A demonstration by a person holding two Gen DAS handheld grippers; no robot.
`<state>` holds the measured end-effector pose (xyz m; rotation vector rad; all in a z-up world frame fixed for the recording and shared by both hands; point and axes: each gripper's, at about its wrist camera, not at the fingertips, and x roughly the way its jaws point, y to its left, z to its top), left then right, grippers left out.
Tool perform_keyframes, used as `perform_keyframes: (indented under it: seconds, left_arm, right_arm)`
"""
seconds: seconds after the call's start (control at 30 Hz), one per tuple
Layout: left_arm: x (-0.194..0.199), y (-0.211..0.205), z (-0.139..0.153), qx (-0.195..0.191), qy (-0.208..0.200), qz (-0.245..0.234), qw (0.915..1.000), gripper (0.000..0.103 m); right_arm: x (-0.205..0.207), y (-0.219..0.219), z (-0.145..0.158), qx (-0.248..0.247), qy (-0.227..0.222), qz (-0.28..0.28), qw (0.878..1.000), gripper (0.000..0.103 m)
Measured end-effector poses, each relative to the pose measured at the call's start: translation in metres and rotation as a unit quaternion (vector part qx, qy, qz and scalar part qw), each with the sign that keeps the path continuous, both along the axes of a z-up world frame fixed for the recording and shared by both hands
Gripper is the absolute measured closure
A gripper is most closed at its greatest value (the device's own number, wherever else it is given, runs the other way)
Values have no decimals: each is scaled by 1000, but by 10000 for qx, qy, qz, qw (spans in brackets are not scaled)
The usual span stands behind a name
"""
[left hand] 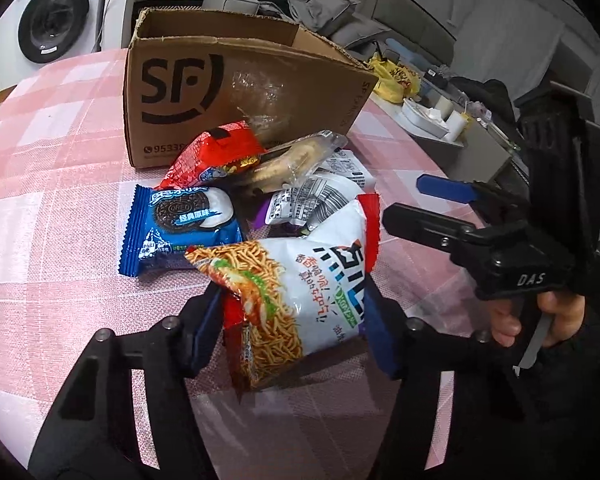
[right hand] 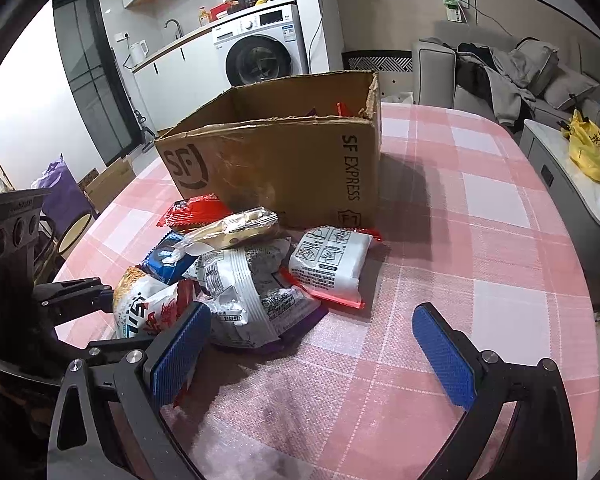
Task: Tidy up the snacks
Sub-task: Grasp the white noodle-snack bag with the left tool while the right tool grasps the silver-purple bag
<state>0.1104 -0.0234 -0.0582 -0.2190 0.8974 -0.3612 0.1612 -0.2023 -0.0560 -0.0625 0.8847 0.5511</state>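
Note:
A white snack bag printed with fried noodles (left hand: 296, 292) sits between the blue pads of my left gripper (left hand: 294, 332), which is shut on it near the table. The same bag (right hand: 140, 308) shows at the left of the right wrist view. Behind it is a pile: a blue Oreo pack (left hand: 180, 228), a red pack (left hand: 208, 156), a clear-wrapped biscuit pack (left hand: 292, 160) and a grey-white pack (right hand: 240, 284). Apart lies a white pack with red edges (right hand: 332, 264). My right gripper (right hand: 312, 354) stands open over bare cloth, right of the pile.
An open SF cardboard box (right hand: 284, 160) stands behind the pile on the pink checked tablecloth (right hand: 480, 200). A washing machine (right hand: 260, 52) and a sofa with clothes (right hand: 512, 76) are beyond. A side table with a yellow bag (right hand: 588, 148) is at the right.

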Motion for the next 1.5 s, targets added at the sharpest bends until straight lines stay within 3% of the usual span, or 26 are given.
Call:
perform_keyframes:
  seconds: [0.23, 0.33, 0.5, 0.87, 1.2, 1.5]
  left_arm:
    - [-11, 14, 12, 39, -304, 183, 9994, 45]
    - [-12, 23, 13, 50, -349, 335, 9988, 45]
    - [-8, 39, 14, 61, -343, 578, 9977, 45]
    - [-10, 56, 18, 110, -333, 775, 9964, 44]
    - [-16, 61, 18, 174, -337, 882, 9954, 44]
    - [-15, 62, 19, 171, -345, 921, 9950, 44]
  right_arm:
    - [3, 13, -2, 111, 87, 245, 9996, 2]
    - [5, 19, -4, 192, 174, 382, 9989, 13]
    - [9, 37, -6, 192, 230, 687, 9972, 21]
    - [7, 59, -16, 124, 532, 1236, 9908, 27]
    - [16, 78, -29, -135, 510, 1208, 9913, 32]
    - [-4, 77, -31, 85, 448, 1151, 9923, 41]
